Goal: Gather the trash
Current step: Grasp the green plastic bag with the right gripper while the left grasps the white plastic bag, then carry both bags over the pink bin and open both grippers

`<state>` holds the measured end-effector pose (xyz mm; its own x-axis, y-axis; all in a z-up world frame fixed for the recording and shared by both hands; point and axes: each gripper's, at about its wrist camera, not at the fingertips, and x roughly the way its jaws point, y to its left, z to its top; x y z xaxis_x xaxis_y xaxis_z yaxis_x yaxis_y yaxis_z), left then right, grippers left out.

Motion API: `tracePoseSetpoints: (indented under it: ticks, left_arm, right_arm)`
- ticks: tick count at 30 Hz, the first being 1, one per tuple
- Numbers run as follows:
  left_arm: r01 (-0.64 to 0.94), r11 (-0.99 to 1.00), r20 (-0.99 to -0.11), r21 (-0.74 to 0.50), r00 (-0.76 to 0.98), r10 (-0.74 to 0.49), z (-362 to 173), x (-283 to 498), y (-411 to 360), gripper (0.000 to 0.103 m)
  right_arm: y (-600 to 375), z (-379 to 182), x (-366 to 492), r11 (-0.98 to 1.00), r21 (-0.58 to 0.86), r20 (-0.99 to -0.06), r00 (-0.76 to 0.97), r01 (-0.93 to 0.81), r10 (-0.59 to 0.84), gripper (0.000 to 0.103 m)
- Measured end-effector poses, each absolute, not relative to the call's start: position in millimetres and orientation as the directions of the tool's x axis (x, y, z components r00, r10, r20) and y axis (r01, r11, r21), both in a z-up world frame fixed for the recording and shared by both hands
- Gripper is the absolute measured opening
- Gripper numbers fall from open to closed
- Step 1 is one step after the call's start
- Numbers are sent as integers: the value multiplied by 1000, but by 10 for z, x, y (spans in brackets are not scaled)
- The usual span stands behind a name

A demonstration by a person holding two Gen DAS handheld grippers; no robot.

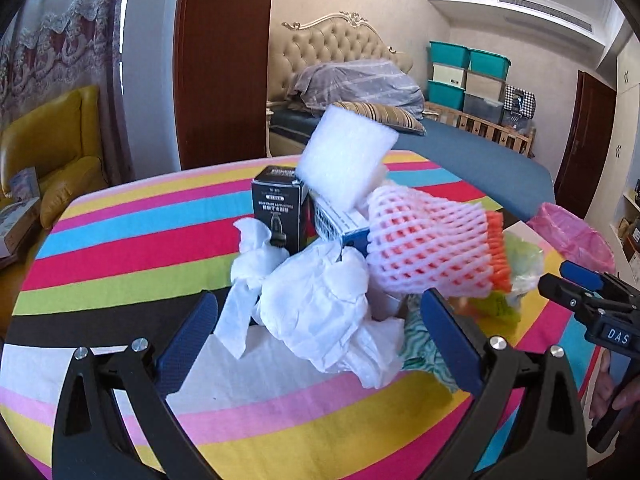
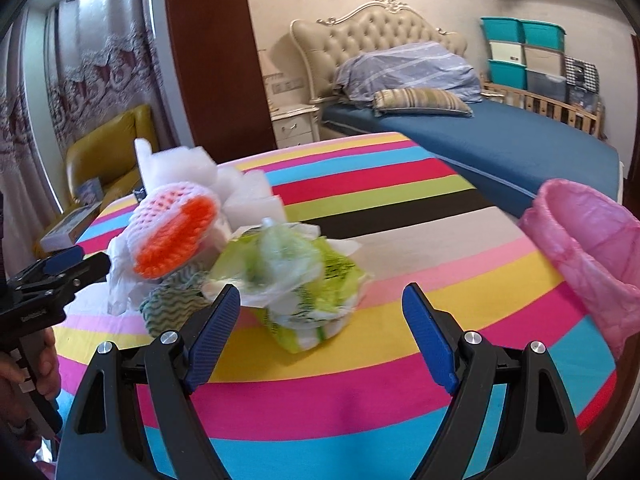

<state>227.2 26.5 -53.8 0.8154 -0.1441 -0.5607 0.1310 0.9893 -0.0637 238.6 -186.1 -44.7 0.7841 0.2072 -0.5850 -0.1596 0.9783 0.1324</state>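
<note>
Both claws spread wide, nothing gripped; trash heaped on striped table.
Left gripper (image 1: 318, 334) flanks crumpled tissue (image 1: 316, 300); foam net (image 1: 430, 240) lies sideways above, orange end rightward. Right gripper (image 2: 322, 332) faces green wrapper (image 2: 296, 280); pink bag (image 2: 588, 248) stands open at right.

- I see a round surface (image 2: 400, 208) in bright stripes
- Resting on it: crumpled white tissue (image 1: 316, 300), a black box (image 1: 280, 212), a green wrapper wad (image 2: 304, 280), a wavy-patterned cloth (image 2: 168, 308)
</note>
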Motion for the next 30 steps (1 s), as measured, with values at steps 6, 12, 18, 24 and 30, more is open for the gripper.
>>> tracePoseSetpoints:
  ticks: [6,12,18,24,30]
  left_arm:
    - [138,989,-558,-54,817,-144,-565,2327,297,98]
    - [127,991,-573,-53,809,-134,-593,2424,333,94]
    - [131,991,-617,-42,776,-128,-732,2520,310,81]
    - [187,980,-634,-66,751,-185,-753,2573,265,45]
    - [210,977,-599,-49,776,-197,-701,2487,212,28]
  right_arm:
    - [-1782,-399,2500,972,157,-581,780,-172,232,79]
    - [-1779,-415,2656,967,199,-597,762,-162,251,79]
    - [-1709,-481,2721,961,198,-608,745,-192,274,67]
    - [-1644,-514,2675,958,177,-605,742,-227,288,30]
    - [-1596,-450,2543,959,135,-567,774,-249,281,24]
